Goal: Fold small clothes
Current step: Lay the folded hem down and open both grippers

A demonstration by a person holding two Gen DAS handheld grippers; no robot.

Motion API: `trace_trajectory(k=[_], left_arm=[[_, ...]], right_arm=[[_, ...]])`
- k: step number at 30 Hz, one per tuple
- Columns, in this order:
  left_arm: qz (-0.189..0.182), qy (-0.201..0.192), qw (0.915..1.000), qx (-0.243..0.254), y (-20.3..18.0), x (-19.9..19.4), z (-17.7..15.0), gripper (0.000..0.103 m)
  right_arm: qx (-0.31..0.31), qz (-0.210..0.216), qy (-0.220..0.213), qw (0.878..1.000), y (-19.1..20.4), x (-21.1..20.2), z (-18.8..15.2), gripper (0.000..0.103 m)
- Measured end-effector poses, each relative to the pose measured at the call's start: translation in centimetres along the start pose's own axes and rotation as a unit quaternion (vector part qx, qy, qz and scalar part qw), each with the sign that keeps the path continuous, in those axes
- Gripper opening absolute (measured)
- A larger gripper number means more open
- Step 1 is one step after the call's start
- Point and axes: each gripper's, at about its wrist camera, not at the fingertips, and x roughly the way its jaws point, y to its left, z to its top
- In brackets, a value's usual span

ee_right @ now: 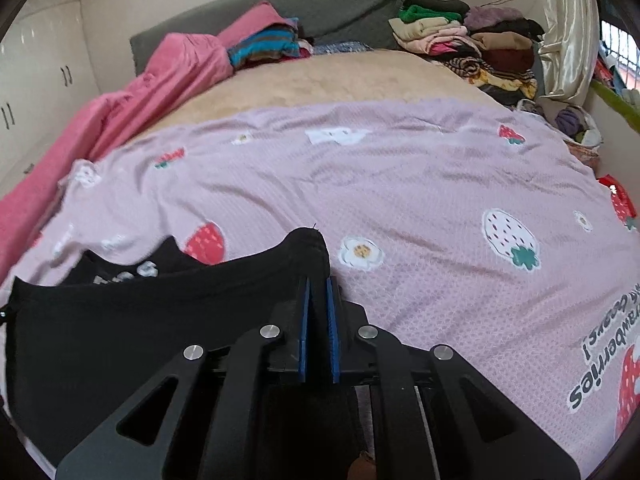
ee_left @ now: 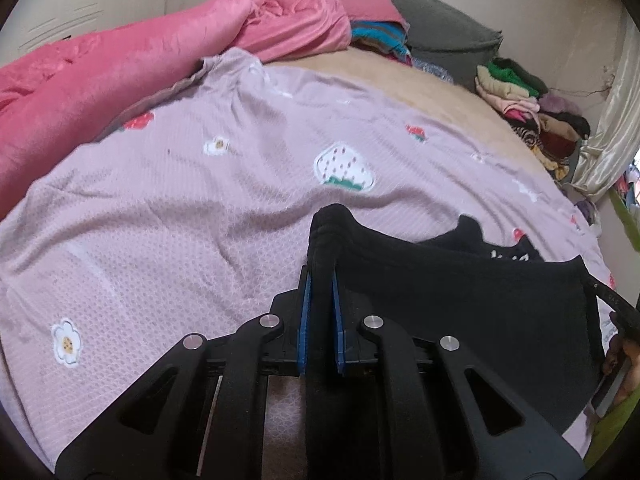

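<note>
Left tool point(ee_left: 320, 276) and right tool point(ee_right: 319, 284) each clamp the black garment point(ee_left: 460, 300) over the lilac sheet point(ee_left: 200, 200).

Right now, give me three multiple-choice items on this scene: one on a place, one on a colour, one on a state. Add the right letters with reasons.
1. Where does the stack of folded clothes sit?
A. At the far end of the bed
B. On the floor
C. Inside a wardrobe

2. What colour is the garment held by the grippers?
A. White
B. Black
C. Green

3. What is the state of the left gripper?
A. Wide open above the sheet
B. Out of view
C. Shut on the garment

Answers: 1 A, the pile lies by the grey headboard beyond the pink strawberry sheet. 2 B, the cloth is black in both views. 3 C, its blue fingers pinch a fold of the cloth, as the right gripper does.
</note>
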Motion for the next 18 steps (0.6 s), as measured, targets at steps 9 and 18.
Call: trace_trajectory(k=[9, 18], left_arm=[[0.016, 0.016, 0.9997, -0.003, 0.4, -0.6, -1.3, 0.015], [-0.003, 0.005, 0.9999, 0.009, -1.9, -5.6, -2.9, 0.043]], right_arm=[[-0.019, -0.027, 0.001, 0.999, 0.5, -1.1, -1.2, 0.036], [-0.065, 0.036, 0.000, 0.997, 2.3, -6.6, -3.9, 0.043]])
